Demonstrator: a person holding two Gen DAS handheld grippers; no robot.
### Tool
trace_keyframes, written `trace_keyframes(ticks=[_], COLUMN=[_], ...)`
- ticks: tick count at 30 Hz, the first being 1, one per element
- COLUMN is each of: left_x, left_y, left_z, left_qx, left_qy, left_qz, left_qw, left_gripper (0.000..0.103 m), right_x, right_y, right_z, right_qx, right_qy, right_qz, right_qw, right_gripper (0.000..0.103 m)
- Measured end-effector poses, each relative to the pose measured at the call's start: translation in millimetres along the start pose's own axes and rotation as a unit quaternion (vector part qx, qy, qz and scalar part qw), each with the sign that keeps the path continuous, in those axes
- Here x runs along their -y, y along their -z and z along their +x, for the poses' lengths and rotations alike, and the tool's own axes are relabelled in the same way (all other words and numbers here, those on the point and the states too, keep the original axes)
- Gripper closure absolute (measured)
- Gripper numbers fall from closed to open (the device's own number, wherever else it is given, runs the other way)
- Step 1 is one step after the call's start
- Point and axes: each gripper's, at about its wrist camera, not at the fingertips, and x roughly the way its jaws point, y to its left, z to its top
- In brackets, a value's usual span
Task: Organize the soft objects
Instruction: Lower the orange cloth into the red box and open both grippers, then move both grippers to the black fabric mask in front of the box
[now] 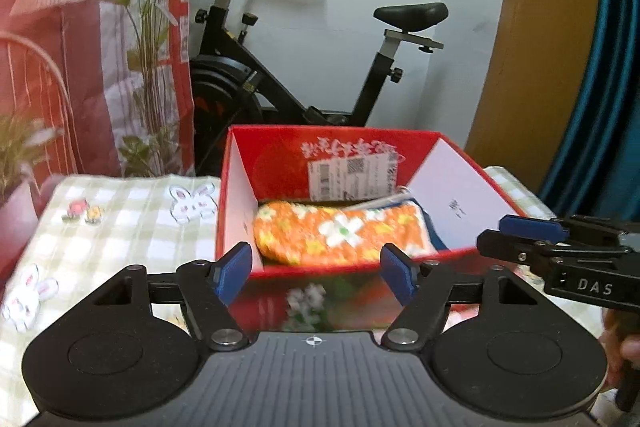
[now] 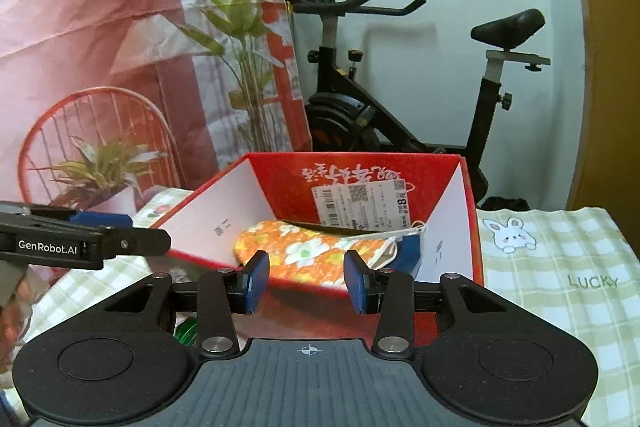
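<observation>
An orange flowered soft cloth [image 1: 340, 233] lies inside an open red box [image 1: 240, 163] on the table, with a blue and white soft item [image 1: 404, 203] behind it. Both show in the right wrist view too: the cloth [image 2: 304, 251], the box [image 2: 470, 227]. My left gripper [image 1: 318, 273] is open and empty just before the box's near wall. My right gripper [image 2: 306, 281] is open and empty at the same wall. The right gripper shows side-on at the right edge of the left wrist view [image 1: 532, 233]; the left gripper shows at the left edge of the right wrist view [image 2: 112, 231].
A green checked tablecloth with rabbits [image 1: 120, 219] covers the table [image 2: 560, 267]. A black exercise bike [image 1: 280, 67] stands behind the box. A red printed backdrop [image 2: 100, 47] hangs at the left, and an orange panel [image 1: 536, 47] stands at the right.
</observation>
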Motion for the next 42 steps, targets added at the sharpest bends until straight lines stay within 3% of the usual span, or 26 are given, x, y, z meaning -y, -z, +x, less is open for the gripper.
trace_keyframes(ticks=[8,15,26,28,30,33,37,42], left_x=[5,12,11,9,8,8,7,9], left_y=[37,74,107,110,111,112,113,112], left_z=[-9,-24,-34,-38,-41,-43,-44,-45], left_qx=[-0.024,-0.057,-0.092,-0.092,-0.09,-0.089,-0.085,-0.074], left_qy=[0.025,0.051,0.062,0.06,0.058,0.053,0.049,0.043], left_qz=[-0.025,-0.045,-0.072,-0.078,-0.081,-0.085,-0.089,-0.081], left_qw=[0.9991,0.9961,0.9912,0.9909,0.9909,0.991,0.9912,0.9931], left_gripper=[0.05,0.05,0.05,0.05,0.05,0.05,0.05,0.05], right_x=[-13,-19,6,7,3,-4,-10,-18], right_y=[34,63,108,111,113,117,119,121], right_z=[-19,-42,-77,-82,-88,-91,-87,-85], right_qx=[-0.014,-0.042,-0.12,-0.125,-0.131,-0.143,-0.155,-0.163], right_qy=[-0.008,-0.016,0.015,0.017,0.014,0.011,0.008,-0.002], right_qz=[-0.001,0.0,0.046,0.04,0.025,-0.002,-0.017,-0.046], right_qw=[1.0,0.999,0.992,0.991,0.991,0.99,0.988,0.986], right_gripper=[0.065,0.065,0.061,0.055,0.043,0.035,0.034,0.022])
